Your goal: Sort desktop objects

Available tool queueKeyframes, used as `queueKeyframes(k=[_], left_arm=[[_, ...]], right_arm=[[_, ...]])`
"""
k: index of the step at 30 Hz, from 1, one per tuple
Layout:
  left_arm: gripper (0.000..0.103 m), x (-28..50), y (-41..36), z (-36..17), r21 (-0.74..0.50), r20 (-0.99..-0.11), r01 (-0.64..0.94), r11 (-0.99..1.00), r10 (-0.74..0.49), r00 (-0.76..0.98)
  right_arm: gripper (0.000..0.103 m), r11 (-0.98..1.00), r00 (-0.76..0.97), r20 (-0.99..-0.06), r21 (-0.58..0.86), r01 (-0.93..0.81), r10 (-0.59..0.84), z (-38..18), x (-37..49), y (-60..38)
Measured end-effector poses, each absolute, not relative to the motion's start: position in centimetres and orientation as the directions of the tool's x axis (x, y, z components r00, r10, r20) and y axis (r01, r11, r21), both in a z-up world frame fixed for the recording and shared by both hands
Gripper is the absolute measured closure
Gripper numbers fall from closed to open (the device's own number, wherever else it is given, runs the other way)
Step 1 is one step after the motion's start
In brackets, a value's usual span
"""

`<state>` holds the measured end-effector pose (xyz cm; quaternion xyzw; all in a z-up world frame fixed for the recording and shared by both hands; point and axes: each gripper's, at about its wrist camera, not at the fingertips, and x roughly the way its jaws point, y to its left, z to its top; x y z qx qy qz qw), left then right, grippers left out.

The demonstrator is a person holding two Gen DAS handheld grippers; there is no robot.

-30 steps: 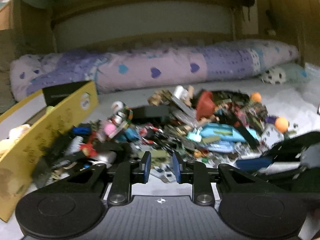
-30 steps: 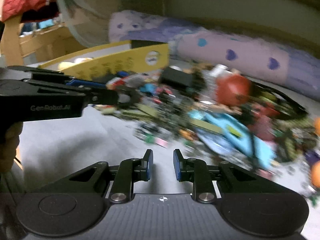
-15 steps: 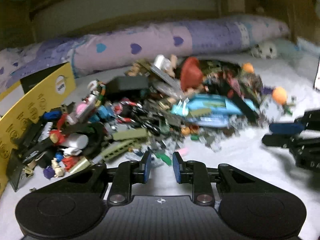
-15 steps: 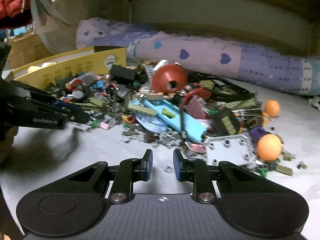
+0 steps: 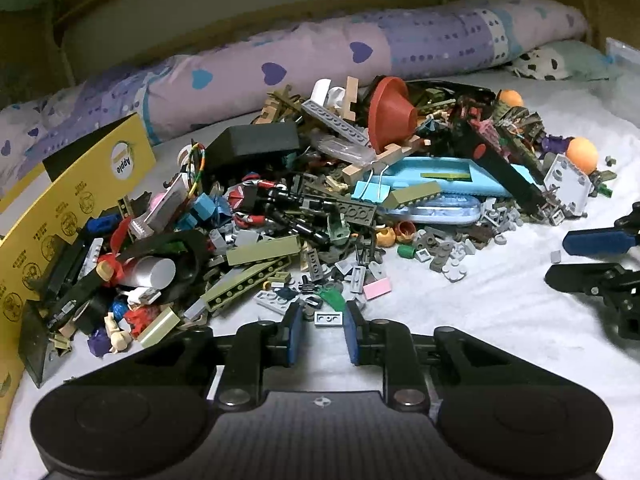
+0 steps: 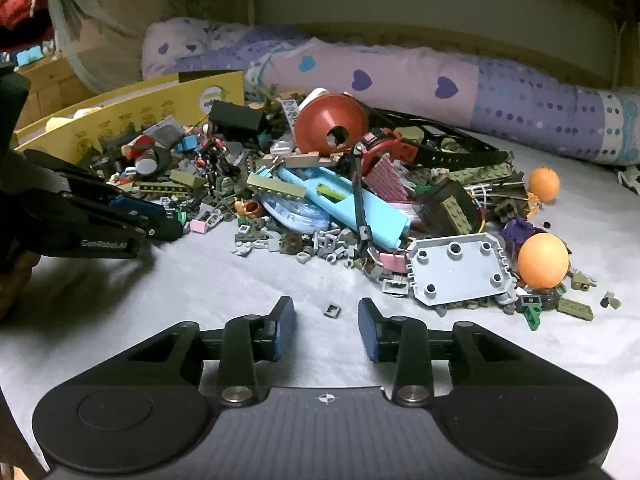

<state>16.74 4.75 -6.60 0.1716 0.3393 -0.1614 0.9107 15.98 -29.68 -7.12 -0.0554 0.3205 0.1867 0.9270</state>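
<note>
Left gripper (image 5: 322, 326) down lower than a second ago, now at the near edge of the pile (image 5: 320, 200) on the white sheet (image 5: 460, 320); jaws closing, a small grey plate (image 5: 329, 318) lying between the blue pads, not yet pinched; green leaf piece (image 5: 332, 298) just past it at 12 o'clock, pink tile (image 5: 377, 289) at 1 o'clock. Right gripper (image 6: 326, 326) swung across from the blur of a second ago to bare sheet short of the pile; jaws opening, wider than before, a tiny grey ring piece (image 6: 331, 310) on the sheet between the tips, untouched; grey baseplate (image 6: 460, 268) at 2 o'clock with an orange ball (image 6: 543, 260) beside it; red funnel (image 6: 330, 124) at 12 o'clock atop the heap; yellow box (image 6: 132, 108) at 10 o'clock; left tool there at 9 o'clock, tips at the pile's edge.
</note>
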Motion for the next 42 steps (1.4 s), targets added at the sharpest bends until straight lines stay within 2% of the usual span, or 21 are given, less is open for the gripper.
queueKeyframes(k=[1, 4, 9, 14, 31, 32, 34, 35, 36, 39, 40, 42], left_arm=[[0.086, 16.7, 4.6, -6.7, 0.211, -0.673, 0.410, 0.887, -0.172, 0.719], [0.086, 16.4, 4.5, -6.8, 0.228, -0.670, 0.411, 0.883, -0.164, 0.724], [0.086, 16.3, 4.6, -6.6, 0.227, -0.670, 0.405, 0.886, -0.160, 0.725], [0.086, 16.1, 4.7, -6.3, 0.234, -0.665, 0.399, 0.887, -0.153, 0.731], [0.086, 15.4, 5.1, -5.1, 0.200, -0.639, 0.395, 0.897, -0.186, 0.746], [0.086, 15.3, 5.1, -5.1, 0.199, -0.639, 0.396, 0.896, -0.188, 0.746], [0.086, 15.3, 5.1, -5.0, 0.198, -0.638, 0.397, 0.896, -0.190, 0.747], [0.086, 15.2, 5.1, -5.0, 0.198, -0.638, 0.399, 0.895, -0.191, 0.746], [0.086, 15.2, 5.0, -5.0, 0.199, -0.639, 0.401, 0.894, -0.193, 0.745], [0.086, 15.2, 4.8, -5.2, 0.205, -0.641, 0.407, 0.890, -0.192, 0.743], [0.086, 15.2, 4.8, -5.2, 0.207, -0.642, 0.408, 0.889, -0.191, 0.743], [0.086, 15.2, 4.8, -5.2, 0.205, -0.642, 0.405, 0.891, -0.190, 0.743]], right_arm=[[0.066, 0.924, 0.724, -0.615, 0.021, -0.381, 0.312, -7.1, 16.0, -29.7], [0.073, 0.921, 0.719, -0.614, 0.034, -0.388, 0.325, -7.1, 16.0, -29.8], [0.093, 0.917, 0.716, -0.612, 0.037, -0.398, 0.336, -7.2, 15.8, -29.8], [0.100, 0.905, 0.706, -0.612, 0.037, -0.425, 0.357, -7.2, 15.7, -29.6], [0.099, 0.916, 0.740, -0.587, 0.007, -0.401, 0.329, -7.0, 15.1, -29.3], [0.095, 0.924, 0.742, -0.592, 0.012, -0.381, 0.314, -7.1, 15.3, -29.5], [0.072, 0.937, 0.756, -0.590, 0.004, -0.350, 0.285, -7.0, 15.5, -29.6], [0.056, 0.941, 0.760, -0.592, -0.011, -0.339, 0.267, -7.0, 15.6, -29.4], [0.055, 0.939, 0.759, -0.594, -0.019, -0.345, 0.267, -7.0, 15.8, -29.2], [0.057, 0.932, 0.747, -0.600, -0.010, -0.363, 0.285, -6.9, 16.4, -28.9], [0.062, 0.928, 0.738, -0.607, -0.003, -0.372, 0.294, -6.9, 16.7, -28.7], [0.082, 0.917, 0.716, -0.620, 0.014, -0.399, 0.321, -7.1, 17.0, -28.5]])
